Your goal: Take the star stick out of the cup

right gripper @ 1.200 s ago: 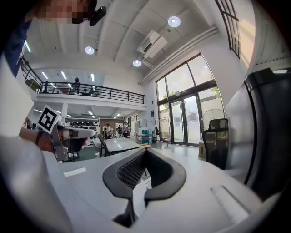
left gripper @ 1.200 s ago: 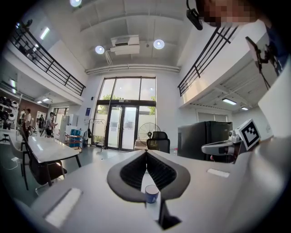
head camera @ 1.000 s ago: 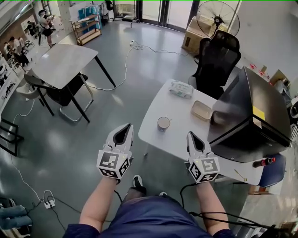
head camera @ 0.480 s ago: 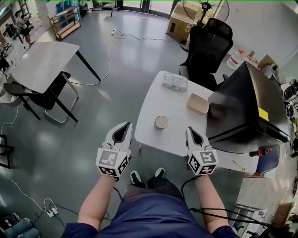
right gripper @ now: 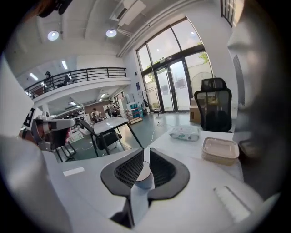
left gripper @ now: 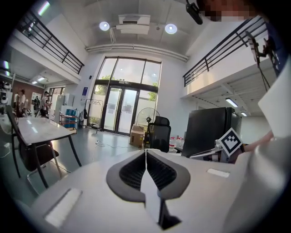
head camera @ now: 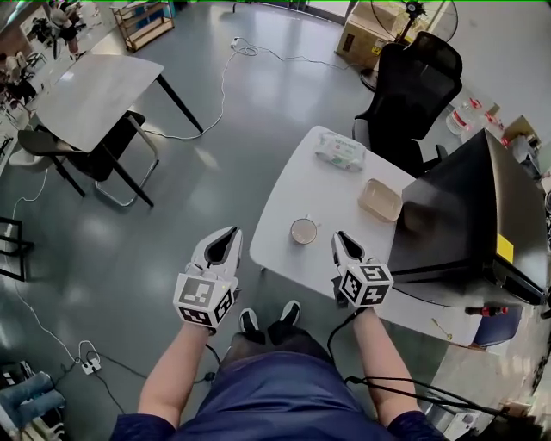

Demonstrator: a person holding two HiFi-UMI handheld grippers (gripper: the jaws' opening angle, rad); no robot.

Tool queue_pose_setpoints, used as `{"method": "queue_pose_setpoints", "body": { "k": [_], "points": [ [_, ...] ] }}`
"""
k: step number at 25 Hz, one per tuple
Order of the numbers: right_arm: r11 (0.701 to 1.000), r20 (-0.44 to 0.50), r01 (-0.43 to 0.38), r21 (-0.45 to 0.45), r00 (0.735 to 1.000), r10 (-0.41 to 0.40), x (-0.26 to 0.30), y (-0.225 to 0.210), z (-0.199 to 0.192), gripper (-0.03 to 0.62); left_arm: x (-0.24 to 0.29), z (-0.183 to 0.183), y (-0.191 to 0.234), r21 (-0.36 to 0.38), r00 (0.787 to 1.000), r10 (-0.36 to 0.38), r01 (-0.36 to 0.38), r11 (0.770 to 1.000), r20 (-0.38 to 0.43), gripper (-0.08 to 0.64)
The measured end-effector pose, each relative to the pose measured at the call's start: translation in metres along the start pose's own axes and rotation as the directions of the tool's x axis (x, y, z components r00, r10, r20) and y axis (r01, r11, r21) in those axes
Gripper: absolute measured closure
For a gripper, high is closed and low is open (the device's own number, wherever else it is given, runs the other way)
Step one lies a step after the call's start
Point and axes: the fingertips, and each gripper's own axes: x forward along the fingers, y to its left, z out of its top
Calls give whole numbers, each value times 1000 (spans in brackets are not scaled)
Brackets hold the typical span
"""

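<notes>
Cup peeks between right claw's jaws; overhead, apart.

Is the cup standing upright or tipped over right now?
Upright: the cup shows its round open rim facing up on the white table.

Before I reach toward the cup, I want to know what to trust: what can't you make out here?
Cup contents: the cup is too small in the head view, and in the right gripper view the right claw's jaws cover most of it; no star stick identifiable.
Left gripper view: the left claw's body fills the lower frame; no cup shows.
People, head view's top left: too small.
</notes>
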Motion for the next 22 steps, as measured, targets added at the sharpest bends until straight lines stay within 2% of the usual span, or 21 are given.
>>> {"method": "queue_pose_setpoints", "body": {
  "k": [2,7,13,22],
  "points": [
    [999,-37,-21,36,999,23,17,-8,-11,548,-3,-6,-2,-5,1000,24,-24,1000,-19,555],
    [996,-114,-74,41,990,78,49,-17,-29,548,-14,-21,3,-1,993,101,-102,995,-59,555],
    [987,-191,-134,88,970,149,74,-18,-53,516,-28,-35,15,-29,981,179,-182,983,-80,555],
    [979,-241,-122,164,957,160,91,-23,-68,514,-44,-47,27,-51,967,229,-236,971,-108,555]
  ]
}}
